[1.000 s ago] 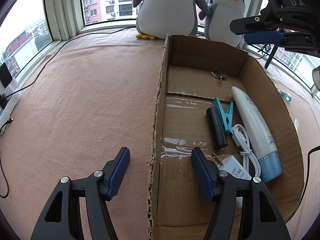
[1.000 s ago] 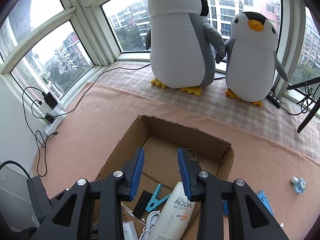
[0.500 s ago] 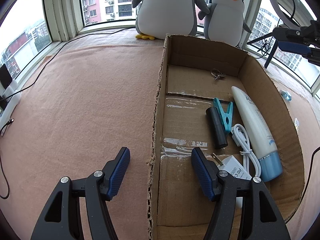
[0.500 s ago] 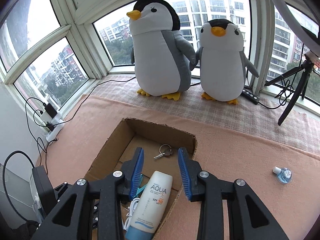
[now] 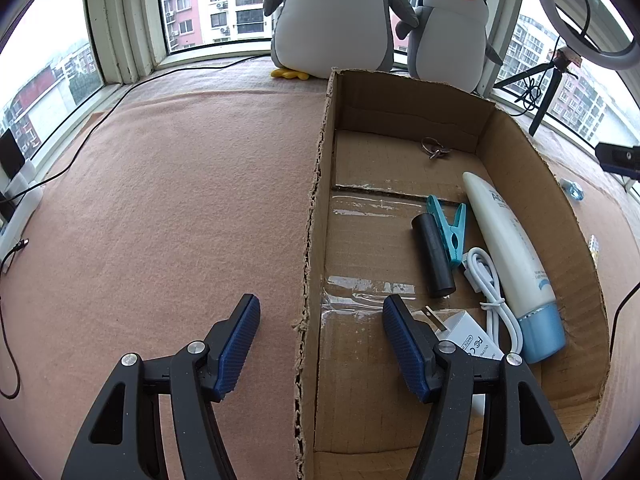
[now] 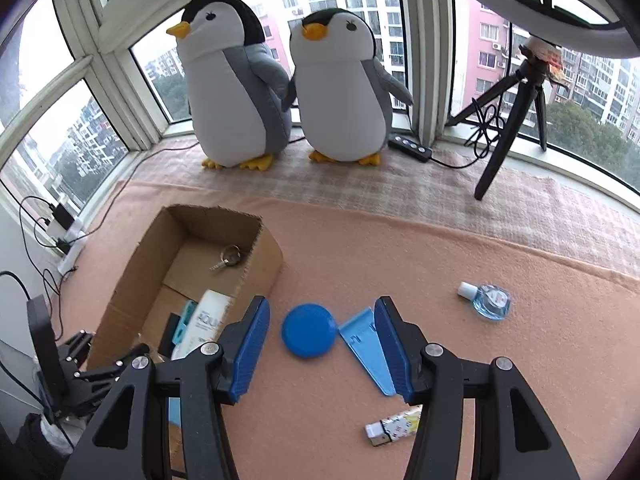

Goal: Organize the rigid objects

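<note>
The right claw (image 6: 320, 344) hangs wide and empty above a round blue lid (image 6: 308, 330) and blue wedge (image 6: 368, 350) on the pink surface (image 6: 400, 256); the left claw (image 5: 318, 344), also wide, straddles the cardboard box (image 5: 310, 264) wall.

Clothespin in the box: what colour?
Teal; the clothespin shows best in the left wrist view, beside the black cylinder.

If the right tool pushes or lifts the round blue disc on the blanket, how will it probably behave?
The blue disc looks flat and thin, probably rigid plastic, so likely light. Lying flat on the fuzzy pink blanket, it would probably slide rather than roll. Its low edge may be hard to pinch; the open right tool might slip off.
</note>
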Available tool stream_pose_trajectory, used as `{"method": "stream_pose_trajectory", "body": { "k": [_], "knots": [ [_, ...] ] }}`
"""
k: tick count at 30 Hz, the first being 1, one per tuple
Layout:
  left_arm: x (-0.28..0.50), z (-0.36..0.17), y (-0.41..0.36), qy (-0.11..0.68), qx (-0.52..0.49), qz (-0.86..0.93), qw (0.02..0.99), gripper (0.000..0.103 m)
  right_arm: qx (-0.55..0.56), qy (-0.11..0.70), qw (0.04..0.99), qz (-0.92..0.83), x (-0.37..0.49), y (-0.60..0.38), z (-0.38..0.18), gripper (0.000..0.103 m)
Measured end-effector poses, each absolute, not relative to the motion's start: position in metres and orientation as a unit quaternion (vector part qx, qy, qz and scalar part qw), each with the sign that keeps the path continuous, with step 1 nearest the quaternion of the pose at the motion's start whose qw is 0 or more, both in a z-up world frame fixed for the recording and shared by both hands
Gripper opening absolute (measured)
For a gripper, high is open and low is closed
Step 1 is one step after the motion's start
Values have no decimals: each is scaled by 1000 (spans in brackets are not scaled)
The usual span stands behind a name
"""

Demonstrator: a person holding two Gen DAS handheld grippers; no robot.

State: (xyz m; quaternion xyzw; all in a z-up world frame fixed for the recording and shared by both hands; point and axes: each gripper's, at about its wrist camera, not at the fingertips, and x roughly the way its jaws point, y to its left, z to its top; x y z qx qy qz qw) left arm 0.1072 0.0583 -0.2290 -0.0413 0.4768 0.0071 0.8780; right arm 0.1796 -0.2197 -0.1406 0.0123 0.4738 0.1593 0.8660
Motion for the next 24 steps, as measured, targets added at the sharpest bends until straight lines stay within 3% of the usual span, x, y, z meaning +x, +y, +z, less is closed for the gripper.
{"method": "stream_pose_trajectory", "body": {
  "k": [24],
  "knots": [
    [107, -229, 60, 478, -40, 8, 878, 69, -29, 517, 839, 168, 168, -196, -198, 50]
  ]
}}
